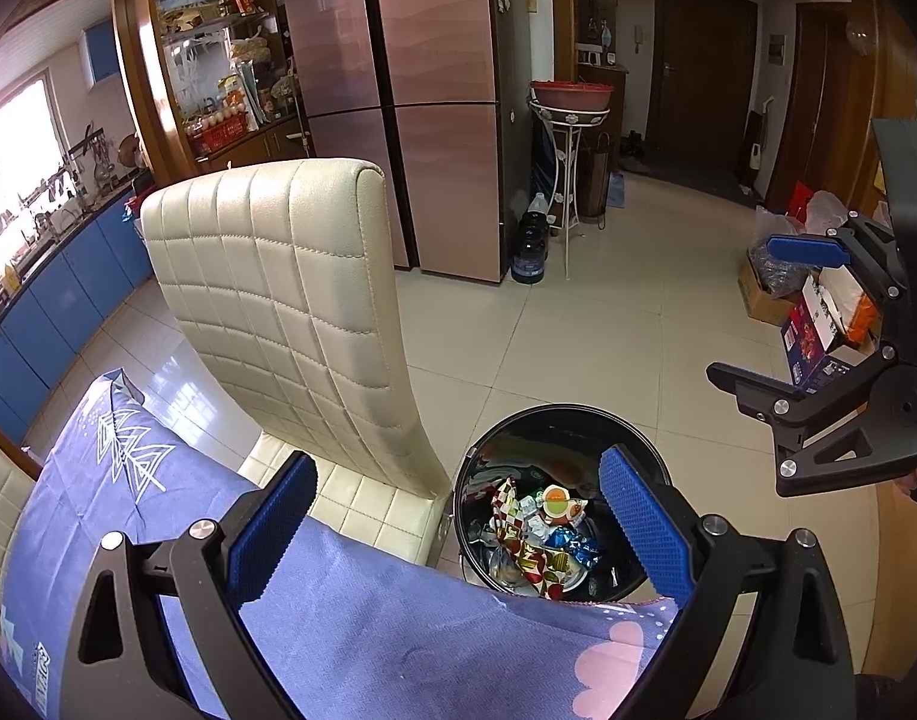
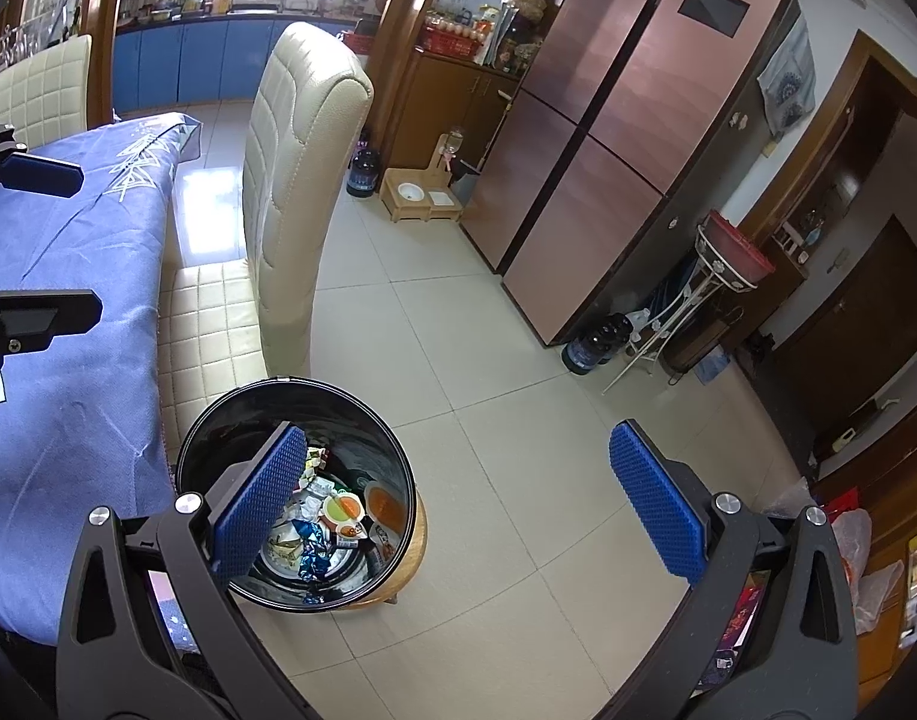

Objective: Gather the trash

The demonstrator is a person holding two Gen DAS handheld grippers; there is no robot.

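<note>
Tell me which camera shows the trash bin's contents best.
The left wrist view: the wrappers in the trash bin lie unobstructed between its tool's fingers. In the right wrist view, the right tool's finger covers part of the bin's opening.

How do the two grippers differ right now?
The left gripper hangs over the blue tablecloth edge, while the right gripper hangs over floor beside the trash bin. Both are open, empty, with blue pads.

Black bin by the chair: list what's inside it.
The black bin holds crumpled snack wrappers, a blue foil wrapper and a round orange-and-green lid. The right gripper's finger covers part; lower layers are hidden.
</note>
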